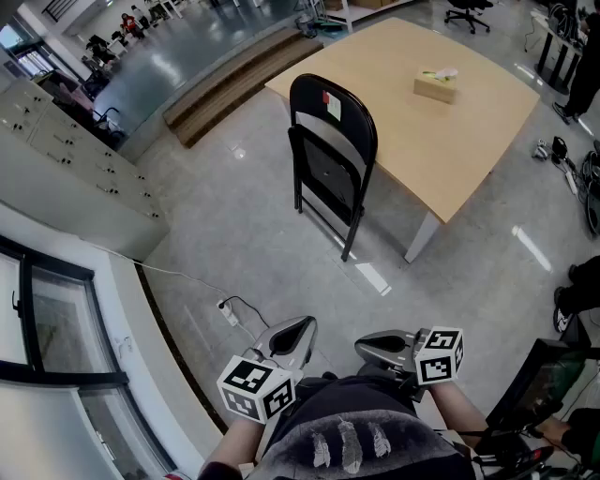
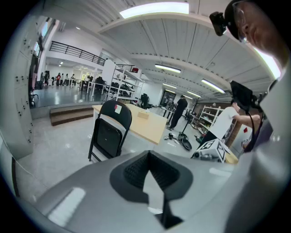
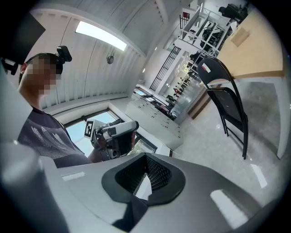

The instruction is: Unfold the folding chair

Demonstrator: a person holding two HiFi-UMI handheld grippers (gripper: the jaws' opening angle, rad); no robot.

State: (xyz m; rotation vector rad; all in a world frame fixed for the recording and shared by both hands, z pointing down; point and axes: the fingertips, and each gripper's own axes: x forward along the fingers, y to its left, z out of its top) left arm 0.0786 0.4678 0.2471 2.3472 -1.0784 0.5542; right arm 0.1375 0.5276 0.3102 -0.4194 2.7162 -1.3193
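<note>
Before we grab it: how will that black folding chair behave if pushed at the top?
Probably tippy: the folding chair stands nearly shut, feet close together. Likely rigid metal frame. Feet may slide on the glossy floor.

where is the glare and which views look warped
Head view: bright streaks of reflected light glare on the glossy floor beside the folding chair. Left gripper view: strong fisheye bending with black corners, and the ceiling light is blown out white. Right gripper view: same fisheye, with the whole scene tilted and the light panel overexposed.

Closed, empty left tongs [image 2: 150, 177] face the black folding chair [image 2: 107, 136] beside a table [image 2: 152, 126].
</note>
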